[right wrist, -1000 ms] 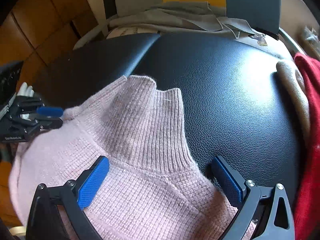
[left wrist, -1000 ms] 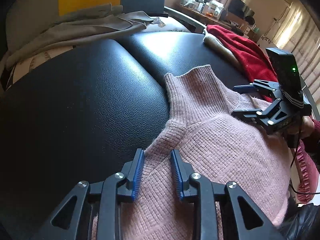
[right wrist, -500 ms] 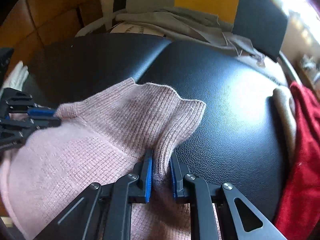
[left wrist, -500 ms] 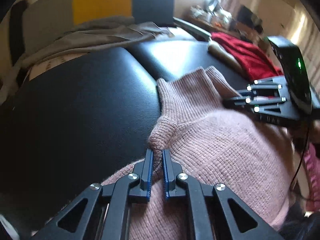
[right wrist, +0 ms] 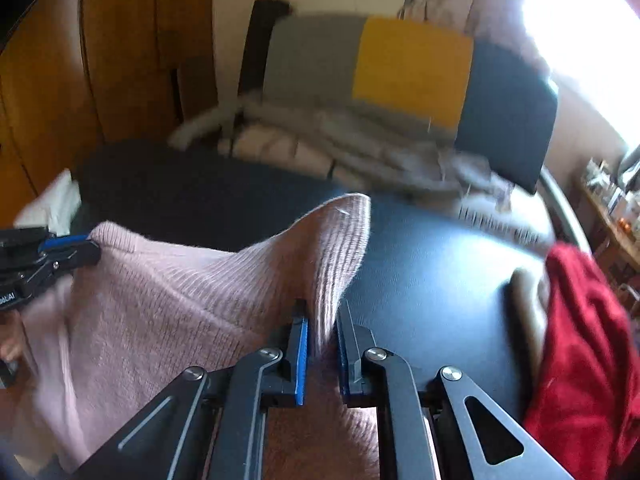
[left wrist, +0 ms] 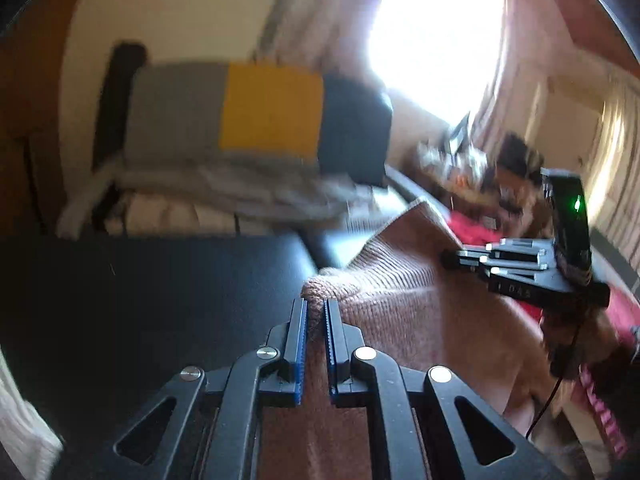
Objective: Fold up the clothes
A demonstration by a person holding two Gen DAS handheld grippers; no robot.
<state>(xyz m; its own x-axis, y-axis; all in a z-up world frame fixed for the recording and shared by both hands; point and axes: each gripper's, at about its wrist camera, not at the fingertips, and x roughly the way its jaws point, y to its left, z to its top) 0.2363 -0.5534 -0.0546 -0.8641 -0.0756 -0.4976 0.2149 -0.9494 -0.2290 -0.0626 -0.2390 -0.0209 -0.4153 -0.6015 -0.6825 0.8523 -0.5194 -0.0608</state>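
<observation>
The pink knit sweater [right wrist: 168,304] is off the black padded table [right wrist: 432,280] at its collar end: the ribbed high neck [right wrist: 340,240] stands up in a loose peak between the two grippers, while the body hangs toward the near edge of the table and out of view below. The left gripper [left wrist: 315,312] is clamped on a bunch of knit at one shoulder, its blue pads pressed nearly together with only the fabric between them; the right gripper [right wrist: 322,320] is clamped on the other shoulder beside the neck, its pads likewise squeezing a fold of the knit. As a judgement, the folding has barely begun: the garment is gripped at both shoulders and lifted, but no crease or fold line shows in it, so spreading it flat and every fold are left to do. Compared with a second ago, much has changed: then the sweater lay flat on the table with both sets of jaws apart around the shoulders, the right pair very wide; half a second ago both had closed on the fabric with the table top filling the views, and now both cameras look higher, over the far edge of the table to the chair with a grey, yellow and dark backrest [right wrist: 412,68] and the grey clothes [right wrist: 360,148] heaped on it. A red garment [right wrist: 580,340] lies at the right-hand edge of the table, apart from the sweater, and has not moved.
</observation>
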